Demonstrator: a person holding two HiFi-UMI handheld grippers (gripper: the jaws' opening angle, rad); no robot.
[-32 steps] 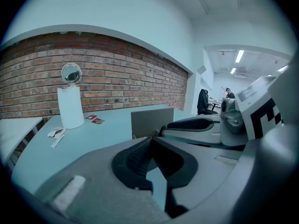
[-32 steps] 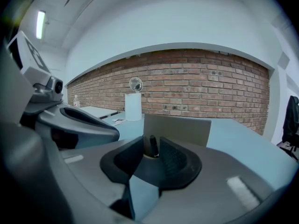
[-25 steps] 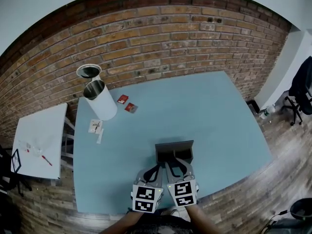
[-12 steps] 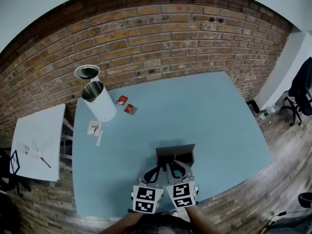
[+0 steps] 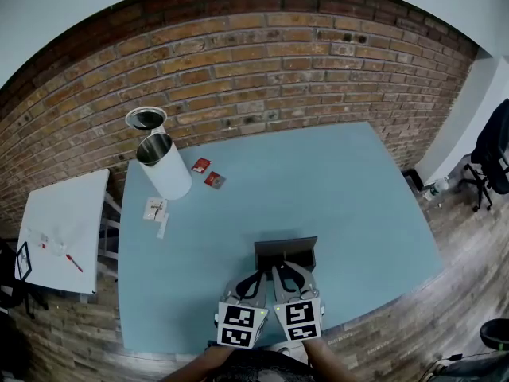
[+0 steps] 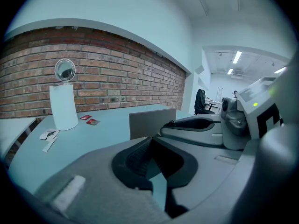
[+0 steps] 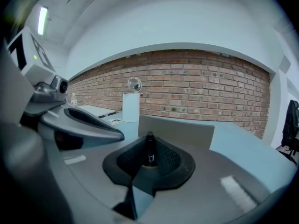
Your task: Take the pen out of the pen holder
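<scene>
Head view: high overhead, steeply down on the whole table (image 5: 334,181), brick wall (image 5: 262,62) at the far side. Both gripper views: low at the near edge, facing far, right one tight on the pen (image 7: 150,154). Shared by all: white cylinder (image 5: 167,177), grey pen holder (image 5: 302,249).

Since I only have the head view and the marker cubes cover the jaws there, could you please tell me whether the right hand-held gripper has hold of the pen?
Observer: Yes. In the right gripper view, the right hand-held gripper has its jaws closed on a dark pen, which stands upright between them.
Operator: Thank you. Is the left one holding anything?
Observer: No. In the left gripper view, the left hand-held gripper has its jaws together, with nothing between them.
</scene>
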